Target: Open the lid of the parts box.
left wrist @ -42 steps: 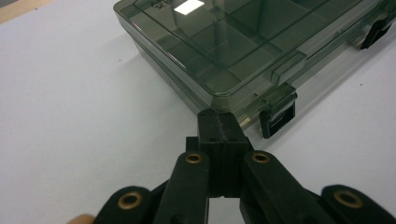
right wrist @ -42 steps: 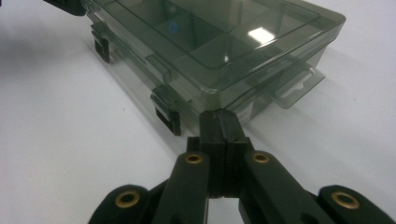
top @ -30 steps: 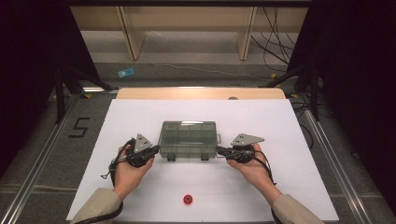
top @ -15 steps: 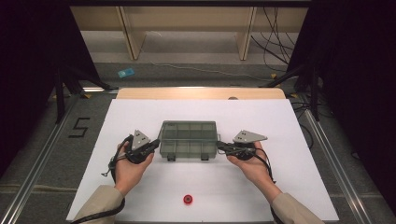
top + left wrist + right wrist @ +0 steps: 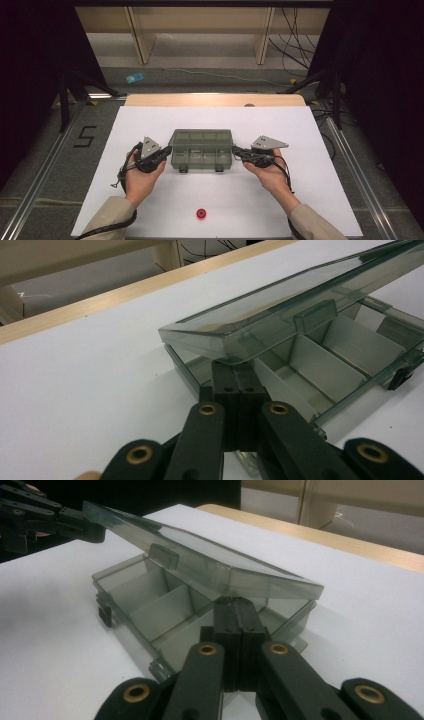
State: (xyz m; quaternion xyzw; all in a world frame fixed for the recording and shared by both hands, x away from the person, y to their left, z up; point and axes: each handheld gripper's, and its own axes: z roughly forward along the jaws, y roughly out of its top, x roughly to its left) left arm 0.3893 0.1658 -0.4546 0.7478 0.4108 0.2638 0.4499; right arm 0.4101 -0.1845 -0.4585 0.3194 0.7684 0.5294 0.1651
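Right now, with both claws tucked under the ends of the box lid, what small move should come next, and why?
Probably lift both claws a little higher together. The left claw and right claw are shut, their tips under opposite ends of the lid, which is raised off the box at the front only. An even lift should swing it further open without twisting.

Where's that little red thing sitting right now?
In the high view, the small red round object lies on the white table near its front edge, between the person's forearms, in front of the compartment box.

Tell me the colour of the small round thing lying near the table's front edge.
Red: the small round thing shows best in the high view.
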